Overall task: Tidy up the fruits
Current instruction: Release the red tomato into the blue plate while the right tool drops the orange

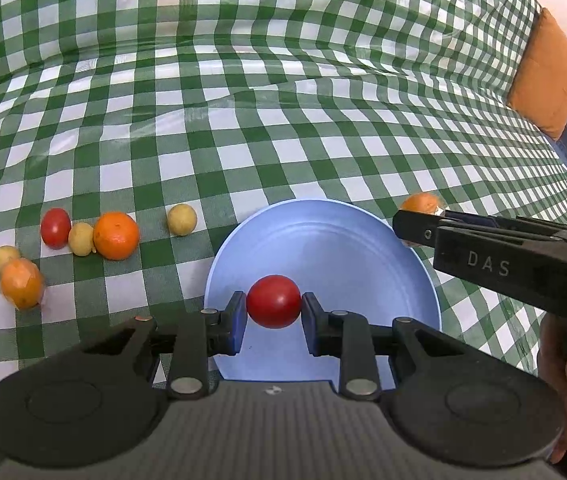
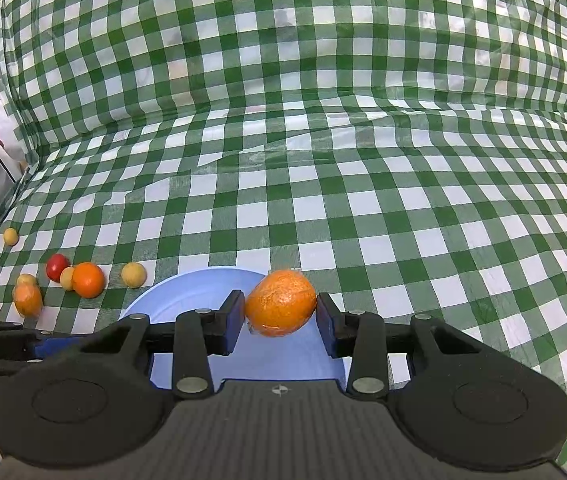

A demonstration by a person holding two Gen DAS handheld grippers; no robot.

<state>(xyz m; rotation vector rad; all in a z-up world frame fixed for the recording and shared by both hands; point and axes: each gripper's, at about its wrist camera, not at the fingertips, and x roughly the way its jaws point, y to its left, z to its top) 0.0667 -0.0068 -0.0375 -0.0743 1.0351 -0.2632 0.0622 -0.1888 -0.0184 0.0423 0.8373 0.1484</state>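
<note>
Green-checked cloth point(image 1: 283, 80), left gripper point(image 1: 273, 308) clamping tomato point(image 1: 273, 301); right gripper point(image 2: 279, 312) clamping orange point(image 2: 280, 303)

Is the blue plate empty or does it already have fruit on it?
Empty. The blue plate shows only bare surface; the red tomato is held above it in the left hand-held gripper.

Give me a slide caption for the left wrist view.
Left gripper holds a red tomato over the blue plate; right gripper brings an orange.
</note>
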